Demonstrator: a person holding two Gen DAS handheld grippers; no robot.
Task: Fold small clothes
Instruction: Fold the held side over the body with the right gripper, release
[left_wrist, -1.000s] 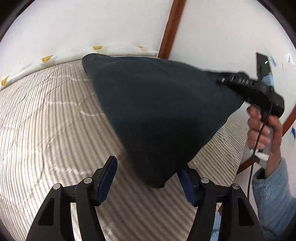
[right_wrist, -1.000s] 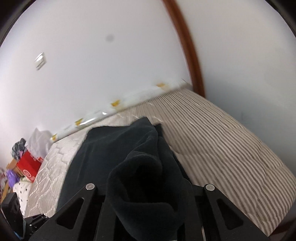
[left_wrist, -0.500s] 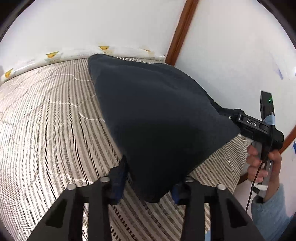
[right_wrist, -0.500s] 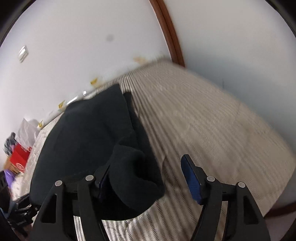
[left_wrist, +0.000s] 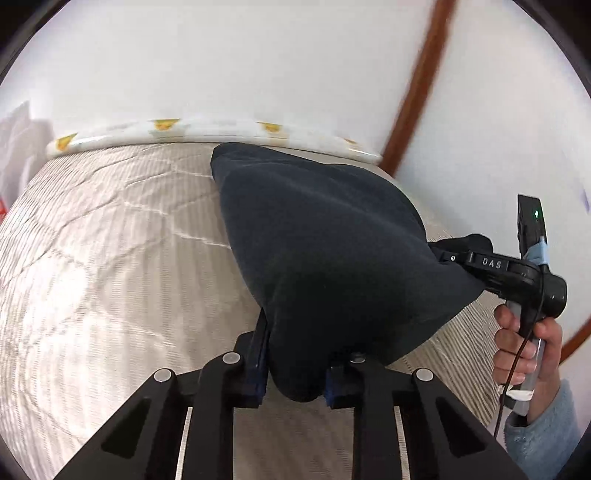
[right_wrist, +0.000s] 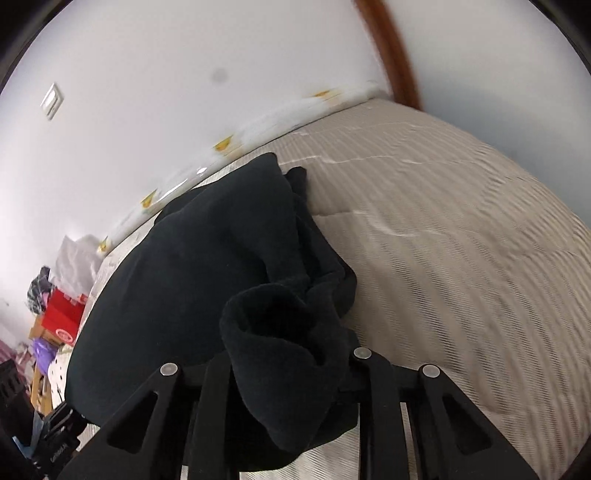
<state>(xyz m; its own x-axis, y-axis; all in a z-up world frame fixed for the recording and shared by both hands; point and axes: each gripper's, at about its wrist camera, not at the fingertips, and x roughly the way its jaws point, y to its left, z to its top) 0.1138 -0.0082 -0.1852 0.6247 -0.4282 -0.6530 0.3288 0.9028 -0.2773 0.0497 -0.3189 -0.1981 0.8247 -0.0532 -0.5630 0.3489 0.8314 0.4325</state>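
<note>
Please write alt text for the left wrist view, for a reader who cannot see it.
A dark garment hangs stretched over a striped mattress, one corner between the closing jaws of the left hand-held gripper. At right, a hand in a blue sleeve holds the right hand-held gripper, which grips another corner.

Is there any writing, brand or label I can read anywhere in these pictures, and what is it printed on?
"DAS": white letters on the black body of the right gripper, seen from the left wrist camera.
Red box beside the bed: a white round mark, too blurred to read.
Black device at lower left: pale lettering, too small to read.
</note>
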